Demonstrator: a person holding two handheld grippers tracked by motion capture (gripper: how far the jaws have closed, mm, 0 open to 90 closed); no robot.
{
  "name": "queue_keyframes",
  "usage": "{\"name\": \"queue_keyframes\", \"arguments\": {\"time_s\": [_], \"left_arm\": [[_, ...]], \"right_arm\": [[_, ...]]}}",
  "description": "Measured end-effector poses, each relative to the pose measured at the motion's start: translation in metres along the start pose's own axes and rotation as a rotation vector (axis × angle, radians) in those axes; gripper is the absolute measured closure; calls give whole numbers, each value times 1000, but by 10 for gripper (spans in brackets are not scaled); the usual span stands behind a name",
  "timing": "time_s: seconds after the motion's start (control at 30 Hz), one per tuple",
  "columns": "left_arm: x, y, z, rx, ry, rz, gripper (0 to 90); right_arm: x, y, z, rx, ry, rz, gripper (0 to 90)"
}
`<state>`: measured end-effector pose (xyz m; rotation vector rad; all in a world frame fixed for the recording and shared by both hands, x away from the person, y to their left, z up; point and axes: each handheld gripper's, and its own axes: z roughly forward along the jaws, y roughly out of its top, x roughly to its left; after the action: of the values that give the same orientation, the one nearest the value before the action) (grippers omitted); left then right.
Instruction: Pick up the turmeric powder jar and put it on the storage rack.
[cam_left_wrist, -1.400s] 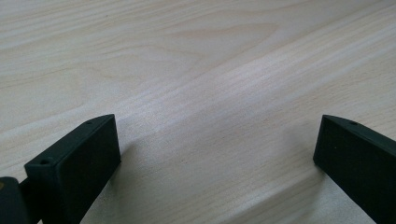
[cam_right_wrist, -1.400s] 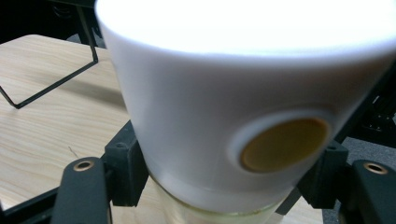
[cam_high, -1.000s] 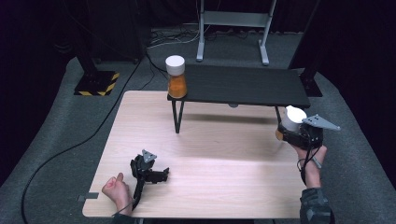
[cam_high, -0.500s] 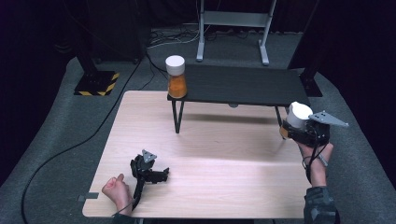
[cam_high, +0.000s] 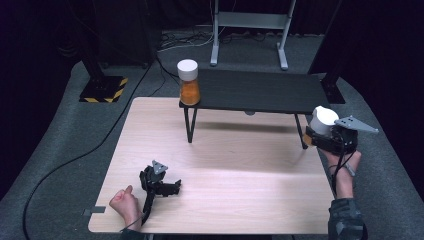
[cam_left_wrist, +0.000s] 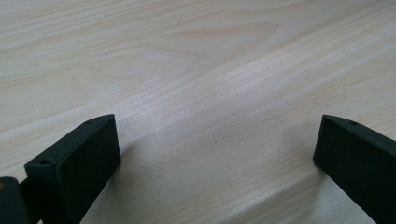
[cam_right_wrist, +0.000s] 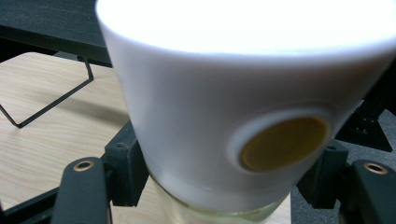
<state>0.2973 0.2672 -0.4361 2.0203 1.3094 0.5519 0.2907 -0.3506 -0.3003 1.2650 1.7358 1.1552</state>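
Your right claw (cam_high: 320, 136) is clenched around a jar with a white lid (cam_high: 322, 120). In the right gripper view the two black jaws press on the jar (cam_right_wrist: 243, 140) just under its lid, one on each side. That is a good place to squeeze, because the lid is wider than the neck and the jar cannot slip down. You hold the jar standing up, so what is inside stays put.

The jar is up in the air, at the right end of the black shelf (cam_high: 260, 92) and just beside its leg. It looks like you are carrying it up to the shelf top.

Another jar with orange stuff inside (cam_high: 188, 82) stands on the left corner of that shelf. It sits far from your jar, so there is lots of bare room for yours.

Your left claw (cam_high: 167, 187) rests on the wooden surface (cam_high: 240, 165), near you. Its jaws are released and wide apart, with nothing between them. It lies there because this job needs one hand for now.
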Motion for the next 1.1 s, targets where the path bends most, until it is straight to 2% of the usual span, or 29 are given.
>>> {"name": "queue_keyframes", "arguments": {"time_s": [0.53,1.1], "left_arm": [[0,0,0,0,0,0,0],[0,0,0,0,0,0,0]], "right_arm": [[-4,22,-11,-6,-17,6,298],[-6,39,-15,-10,-33,8,297]]}}
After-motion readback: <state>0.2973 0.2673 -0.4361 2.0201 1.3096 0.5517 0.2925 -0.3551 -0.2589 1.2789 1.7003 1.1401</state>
